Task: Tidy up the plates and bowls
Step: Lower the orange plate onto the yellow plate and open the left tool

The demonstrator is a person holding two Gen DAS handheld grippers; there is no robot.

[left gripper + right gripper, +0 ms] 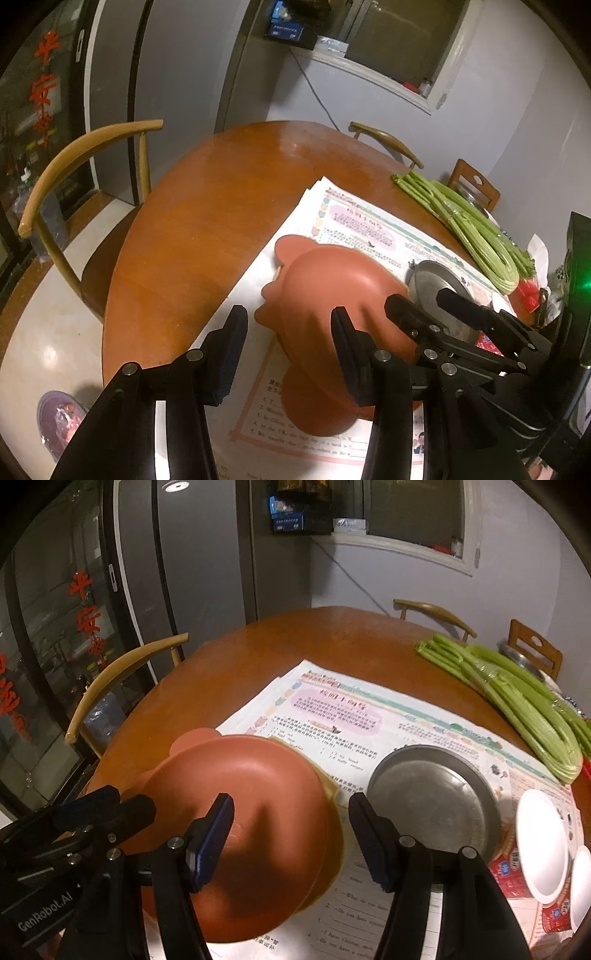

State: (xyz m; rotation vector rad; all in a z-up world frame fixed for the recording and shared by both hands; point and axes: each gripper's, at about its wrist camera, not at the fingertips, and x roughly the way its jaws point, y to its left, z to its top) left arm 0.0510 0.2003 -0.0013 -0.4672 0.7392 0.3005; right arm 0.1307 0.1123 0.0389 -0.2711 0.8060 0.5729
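A terracotta eared bowl [251, 805] lies upside down on the papers, over a yellowish plate rim [328, 786]; it also shows in the left wrist view [332, 295]. A metal plate [436, 797] lies to its right, also in the left wrist view [432, 280]. A white plate [543, 849] and a smaller white dish [581, 882] sit at the far right. My left gripper [288, 354] is open at the bowl's left side. My right gripper [291, 842] is open above the bowl's right edge; it appears in the left wrist view [428, 314].
Printed worksheets [351, 709] cover the round wooden table [258, 646]. Celery stalks [517, 698] lie at the back right. Red packets [509, 871] sit under the white dishes. Wooden chairs [110, 679] stand around the table, with a fridge [184, 554] behind.
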